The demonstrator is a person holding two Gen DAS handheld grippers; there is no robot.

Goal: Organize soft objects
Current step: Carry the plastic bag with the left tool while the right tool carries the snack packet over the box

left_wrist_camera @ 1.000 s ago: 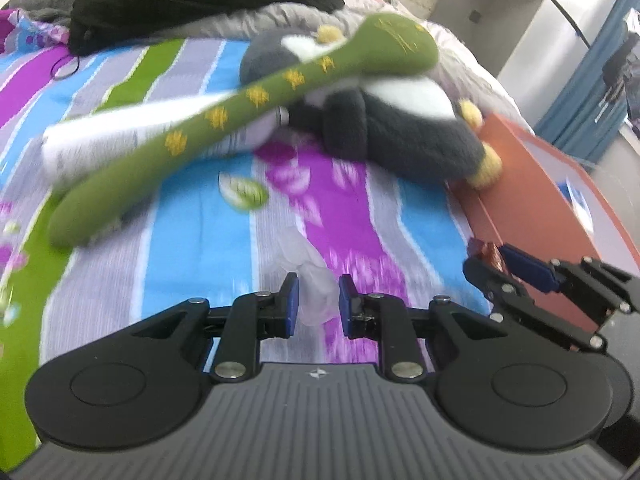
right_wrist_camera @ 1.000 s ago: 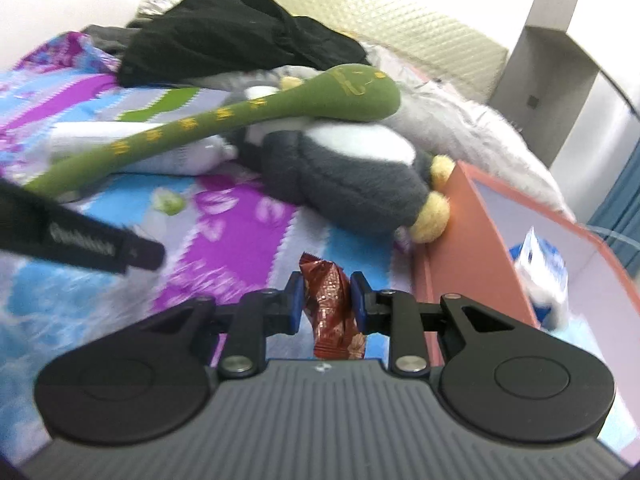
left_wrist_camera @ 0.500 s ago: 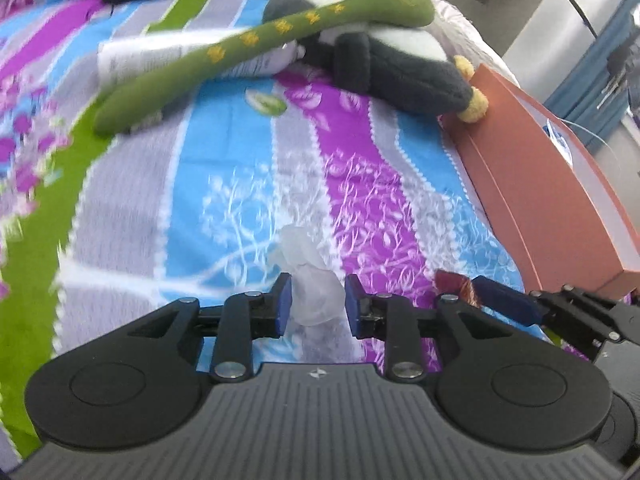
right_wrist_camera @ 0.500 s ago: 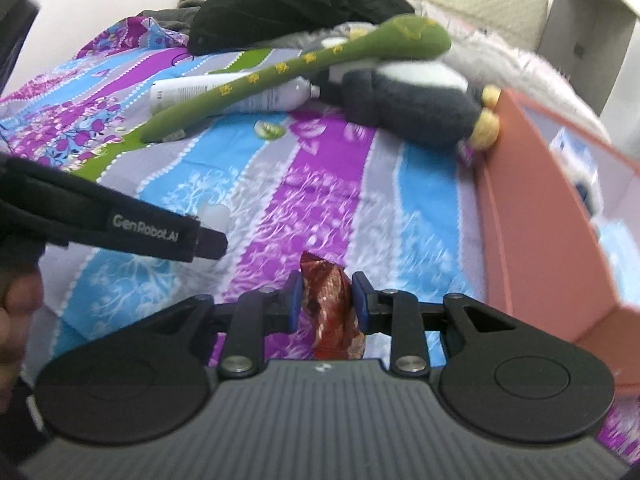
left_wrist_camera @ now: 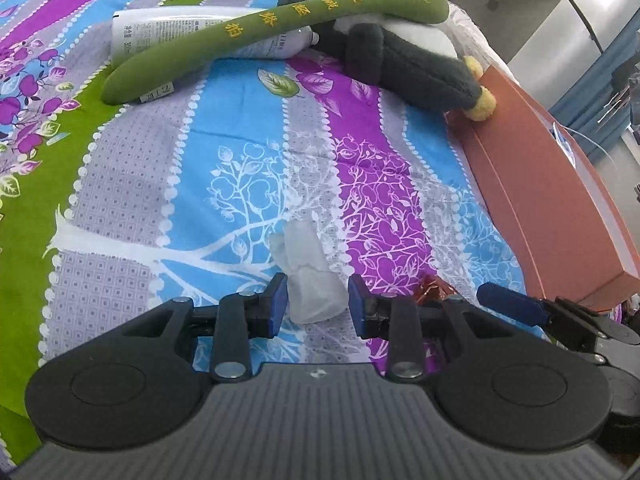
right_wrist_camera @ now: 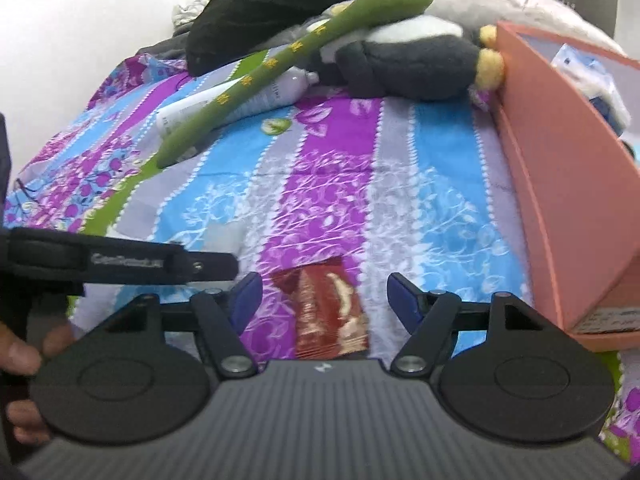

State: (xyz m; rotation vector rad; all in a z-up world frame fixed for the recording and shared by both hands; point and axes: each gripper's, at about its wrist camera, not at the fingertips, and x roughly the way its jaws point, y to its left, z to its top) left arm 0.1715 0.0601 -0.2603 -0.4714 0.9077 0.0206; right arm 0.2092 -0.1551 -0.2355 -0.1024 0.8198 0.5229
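My left gripper (left_wrist_camera: 318, 302) is open; a crumpled clear plastic wrapper (left_wrist_camera: 308, 276) lies on the striped bedsheet between its fingers. My right gripper (right_wrist_camera: 324, 292) is wide open; a red-brown snack wrapper (right_wrist_camera: 326, 312) lies flat on the sheet between its fingers. That wrapper's edge also shows in the left wrist view (left_wrist_camera: 432, 290). Far back lie a green plush snake (left_wrist_camera: 260, 28) (right_wrist_camera: 288, 56) and a grey-and-white plush penguin (left_wrist_camera: 404, 56) (right_wrist_camera: 408, 60).
A white tube (left_wrist_camera: 160, 30) lies under the snake. An orange box (left_wrist_camera: 552, 192) (right_wrist_camera: 560, 168) runs along the right, with a blue-white packet (right_wrist_camera: 592, 76) inside. Black clothing (right_wrist_camera: 272, 4) is piled at the back. The left gripper's strap (right_wrist_camera: 120, 260) crosses the right view.
Both grippers pulled back toward the near bed edge and opened. The clear wrapper and the red-brown wrapper were let go and now rest on the sheet.
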